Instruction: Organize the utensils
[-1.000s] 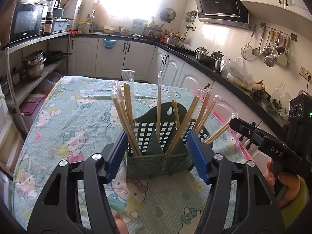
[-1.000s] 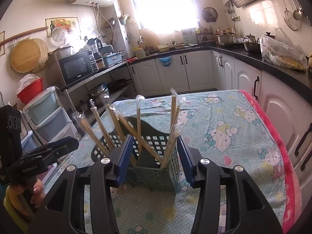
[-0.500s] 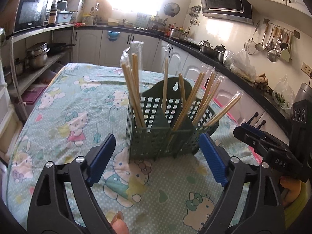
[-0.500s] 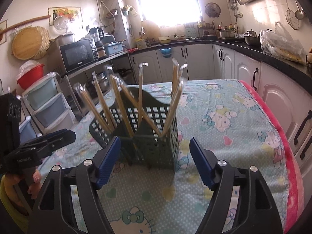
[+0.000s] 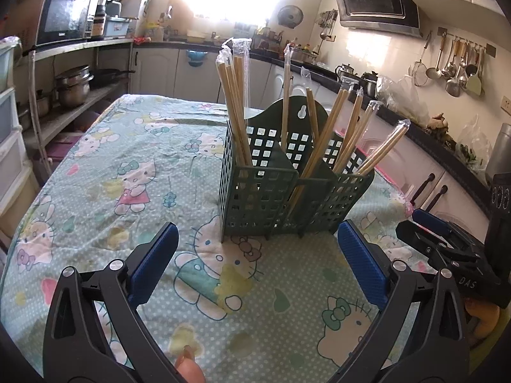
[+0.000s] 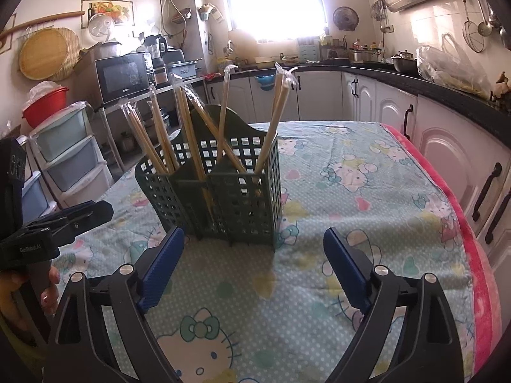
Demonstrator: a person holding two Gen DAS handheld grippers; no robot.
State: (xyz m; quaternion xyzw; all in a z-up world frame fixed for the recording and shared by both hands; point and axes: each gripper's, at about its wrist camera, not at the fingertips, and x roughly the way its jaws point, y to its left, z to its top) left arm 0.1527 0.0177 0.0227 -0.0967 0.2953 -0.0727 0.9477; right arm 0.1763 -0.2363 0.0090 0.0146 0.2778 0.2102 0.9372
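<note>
1. A dark green slotted utensil holder [image 5: 293,188] stands upright on the bench [image 5: 127,172], which is covered in a cartoon-cat cloth. Wrapped chopsticks [image 5: 234,108] stick up from its compartments.
2. The holder lies straight ahead of both tools, just beyond their tips, at about the same nearness to each.
3. The left hand-held gripper [image 5: 257,263] is spreading wide, with nothing between its jaws.
4. The right hand-held gripper [image 6: 250,266] is also spreading, empty, touching nothing.

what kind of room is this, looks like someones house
Most likely a home kitchen: a range hood on the wall, ladles and strainers hanging on a rail, a microwave on a shelf, and white cabinets under a dark counter.
</note>
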